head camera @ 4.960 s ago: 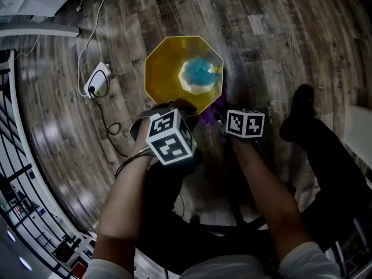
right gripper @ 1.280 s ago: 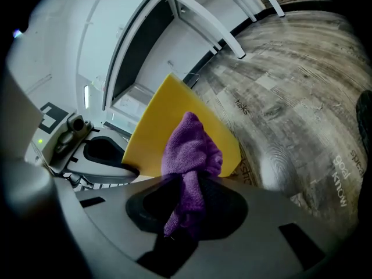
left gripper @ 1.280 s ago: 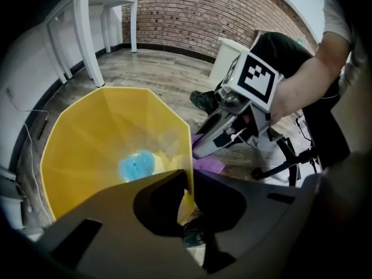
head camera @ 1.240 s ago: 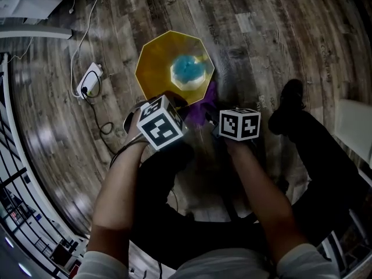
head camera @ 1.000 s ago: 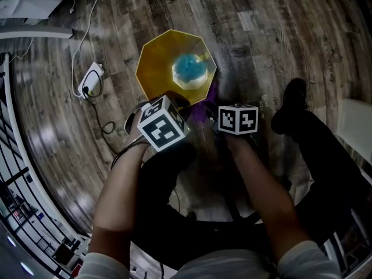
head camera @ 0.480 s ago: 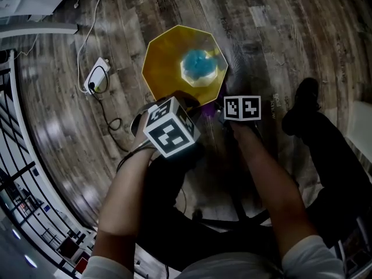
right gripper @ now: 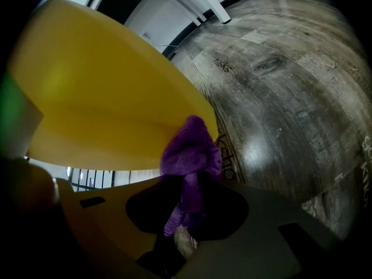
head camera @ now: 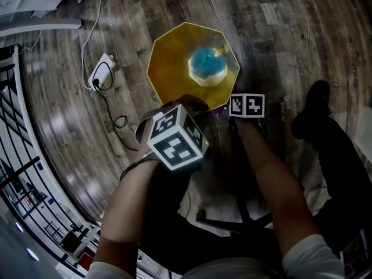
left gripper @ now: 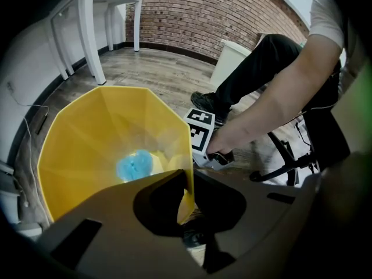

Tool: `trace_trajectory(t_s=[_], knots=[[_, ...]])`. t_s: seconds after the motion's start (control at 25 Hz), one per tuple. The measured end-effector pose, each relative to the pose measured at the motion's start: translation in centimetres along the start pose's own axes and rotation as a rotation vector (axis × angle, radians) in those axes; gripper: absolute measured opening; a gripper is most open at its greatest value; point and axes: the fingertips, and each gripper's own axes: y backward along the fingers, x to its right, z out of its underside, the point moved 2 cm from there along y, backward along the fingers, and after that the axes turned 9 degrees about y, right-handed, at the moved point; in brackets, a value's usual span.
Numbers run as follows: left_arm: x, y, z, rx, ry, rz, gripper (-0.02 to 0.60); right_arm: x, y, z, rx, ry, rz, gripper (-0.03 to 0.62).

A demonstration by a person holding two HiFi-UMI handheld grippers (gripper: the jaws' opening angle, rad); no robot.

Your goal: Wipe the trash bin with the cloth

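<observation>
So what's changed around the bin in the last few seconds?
The right gripper, shut on the purple cloth, has moved down the outside of the yellow trash bin; less cloth shows from above. The left gripper stays clamped on its rim, and the blue object stays inside.

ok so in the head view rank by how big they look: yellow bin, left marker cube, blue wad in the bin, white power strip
1. yellow bin
2. left marker cube, inflated by nearness to the camera
3. blue wad and white power strip: look alike, not ranked
</observation>
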Motion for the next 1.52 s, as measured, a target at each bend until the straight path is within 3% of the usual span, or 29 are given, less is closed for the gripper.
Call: trace_trajectory(t_s=[0.72,1.2,1.4,1.52], knots=[[0.1,-0.2,0.3,0.027,0.037,-0.009,0.037,1.1,-3.5,0.5,-0.03,0.008,0.068,0.089],[-1.1,-0.4,-0.8,0.051,0.175,-0.031,0.037,0.3,3.0,0.6,0.104,-0.136,0.018,0.089],[-1.0,0.0,-3.5,0.171,0.287,0.025,0.038,-0.1,6.0,1.0,0.146,-0.171,-0.001,0.089],[-1.0,1.1,-3.8,0.202,0.247,0.01,0.038,-1.1,7.7,1.2,0.167,-0.173,-0.016,0.089]])
